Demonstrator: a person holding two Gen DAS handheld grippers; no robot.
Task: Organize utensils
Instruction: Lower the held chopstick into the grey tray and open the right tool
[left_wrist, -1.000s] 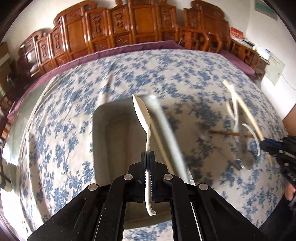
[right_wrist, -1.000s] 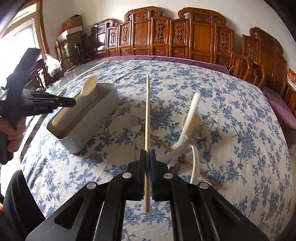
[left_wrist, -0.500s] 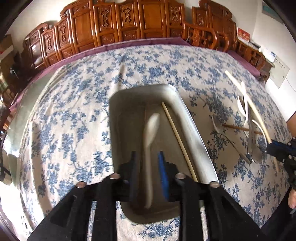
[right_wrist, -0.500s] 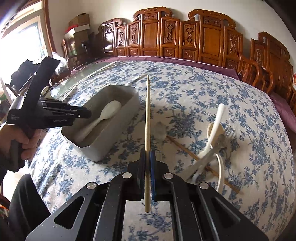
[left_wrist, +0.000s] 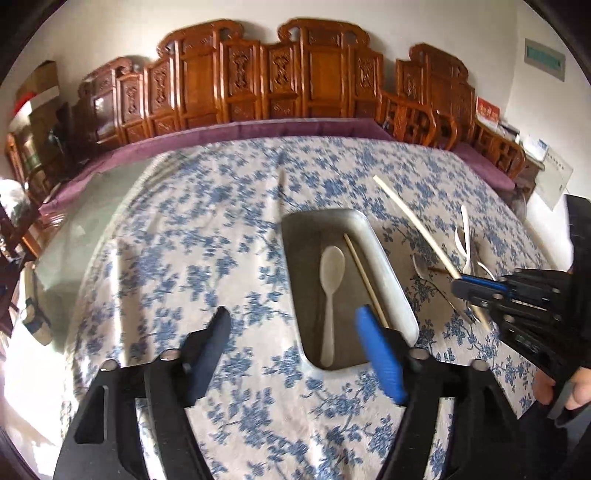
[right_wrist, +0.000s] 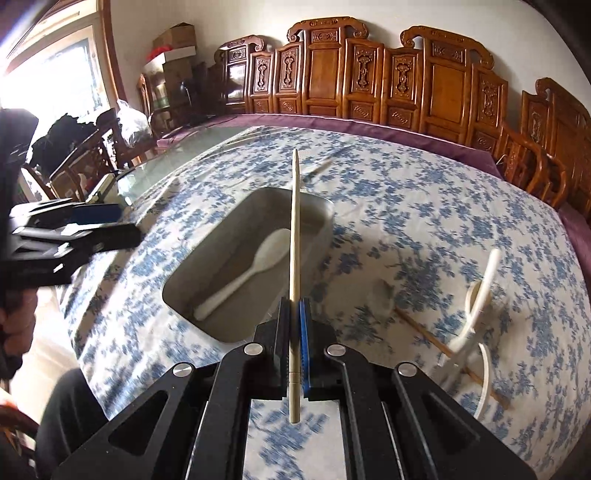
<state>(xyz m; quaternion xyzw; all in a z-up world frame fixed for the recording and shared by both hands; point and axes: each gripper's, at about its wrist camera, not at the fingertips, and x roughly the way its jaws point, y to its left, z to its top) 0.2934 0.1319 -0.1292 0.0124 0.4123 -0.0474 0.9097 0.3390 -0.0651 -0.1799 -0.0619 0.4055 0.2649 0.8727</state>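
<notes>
A grey metal tray (left_wrist: 393, 295) (right_wrist: 327, 210) stands on the blue-flowered cloth. In it lie a white spoon (left_wrist: 331, 280) (right_wrist: 258, 266) and one pale chopstick (left_wrist: 364, 277). My left gripper (left_wrist: 295, 336) (right_wrist: 123, 223) hovers above and to the left of the tray's near end. Its jaws are opening, with nothing between them. My right gripper (right_wrist: 294, 321) (left_wrist: 461, 286) is shut on a second pale chopstick (right_wrist: 294, 229) (left_wrist: 417, 221), which slants up over the tray's right rim.
Loose utensils lie to the right of the tray: white spoons (right_wrist: 480, 295) (left_wrist: 466, 240), a metal spoon (right_wrist: 384, 295) and a brown chopstick (right_wrist: 424, 328). Bare glass tabletop (left_wrist: 85, 236) shows at the left. Carved wooden chairs (right_wrist: 369, 85) line the far edge.
The left gripper let go of the white spoon, which now lies in the tray, then opened wide and drew back up and left. The right gripper carried its chopstick left to the tray.
</notes>
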